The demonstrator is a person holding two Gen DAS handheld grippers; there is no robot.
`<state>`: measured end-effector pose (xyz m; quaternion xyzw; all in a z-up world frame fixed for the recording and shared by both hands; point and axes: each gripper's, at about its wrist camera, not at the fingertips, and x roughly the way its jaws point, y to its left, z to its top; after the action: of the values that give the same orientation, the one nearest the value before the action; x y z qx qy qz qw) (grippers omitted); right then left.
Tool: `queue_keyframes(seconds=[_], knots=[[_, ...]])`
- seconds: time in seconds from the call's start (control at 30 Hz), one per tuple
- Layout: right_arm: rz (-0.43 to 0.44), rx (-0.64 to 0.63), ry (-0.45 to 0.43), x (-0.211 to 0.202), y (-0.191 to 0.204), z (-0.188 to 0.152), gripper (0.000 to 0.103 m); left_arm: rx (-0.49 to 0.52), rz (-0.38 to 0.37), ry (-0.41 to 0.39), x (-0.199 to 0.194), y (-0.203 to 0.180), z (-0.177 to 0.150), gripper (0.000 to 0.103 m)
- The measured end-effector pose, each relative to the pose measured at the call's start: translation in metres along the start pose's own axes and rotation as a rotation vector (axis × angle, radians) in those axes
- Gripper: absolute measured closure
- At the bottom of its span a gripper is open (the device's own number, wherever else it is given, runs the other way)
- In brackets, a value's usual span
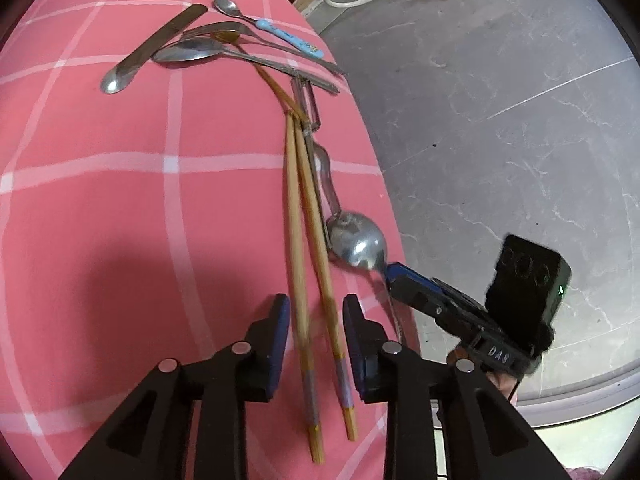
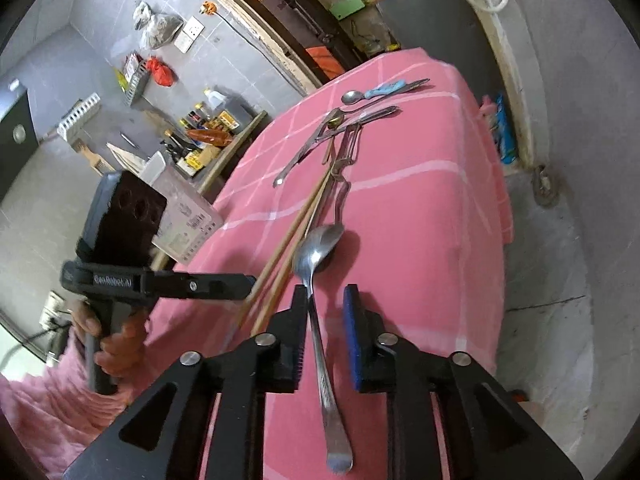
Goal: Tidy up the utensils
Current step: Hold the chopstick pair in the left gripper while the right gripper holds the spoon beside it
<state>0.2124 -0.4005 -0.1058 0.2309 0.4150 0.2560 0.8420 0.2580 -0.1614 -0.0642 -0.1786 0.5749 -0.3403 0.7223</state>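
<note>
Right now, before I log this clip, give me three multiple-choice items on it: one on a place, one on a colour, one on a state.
1. Where do the chopsticks lie?
A. Between the left gripper's fingers
B. On the floor
C. In a drawer

2. What colour is the handle of the small spoon at the far end?
A. Red
B. Light blue
C. Black

3. How does the right gripper stand on the large spoon?
A. Shut tight on the bowl
B. Far away from it
C. Open, with the handle between its fingers

Answers: 1 A, both sticks run between the blue pads. 2 B, the handle shows pale blue on the pink cloth. 3 C, a gap shows beside the handle.
</note>
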Motion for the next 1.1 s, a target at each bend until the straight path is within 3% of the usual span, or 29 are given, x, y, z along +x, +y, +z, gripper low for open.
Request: queue_keyframes(seconds=[0.2, 0.33, 0.57, 0.67, 0.8, 1.1], knots=[[0.136, 0.097, 0.062, 0.03, -0.017, 0.02, 0.085, -0.005, -0.023, 0.023, 0.011, 0.0, 0.008, 0.077], [0.164, 0.124, 0.08, 0.049, -0.015, 0.021, 0.085, -0.018, -0.047, 0.025, 0.015, -0.001, 0.011, 0.078], [0.181, 0.14, 0.087, 0.062, -0.009, 0.025, 0.086, -0.017, -0.056, 0.041, 0.025, -0.003, 0.017, 0.079], [0.186, 0.141, 0.099, 0.063, -0.011, 0.03, 0.086, -0.021, -0.043, 0.045, 0.023, 0.001, 0.016, 0.089], [0.186, 0.13, 0.109, 0.066, -0.01, 0.034, 0.089, -0.038, -0.062, 0.046, 0.02, 0.006, 0.013, 0.093], [0.101, 0.016, 0.135, 0.064, 0.007, 0.041, 0.092, -0.01, -0.05, 0.013, 0.01, 0.003, 0.0, 0.096]])
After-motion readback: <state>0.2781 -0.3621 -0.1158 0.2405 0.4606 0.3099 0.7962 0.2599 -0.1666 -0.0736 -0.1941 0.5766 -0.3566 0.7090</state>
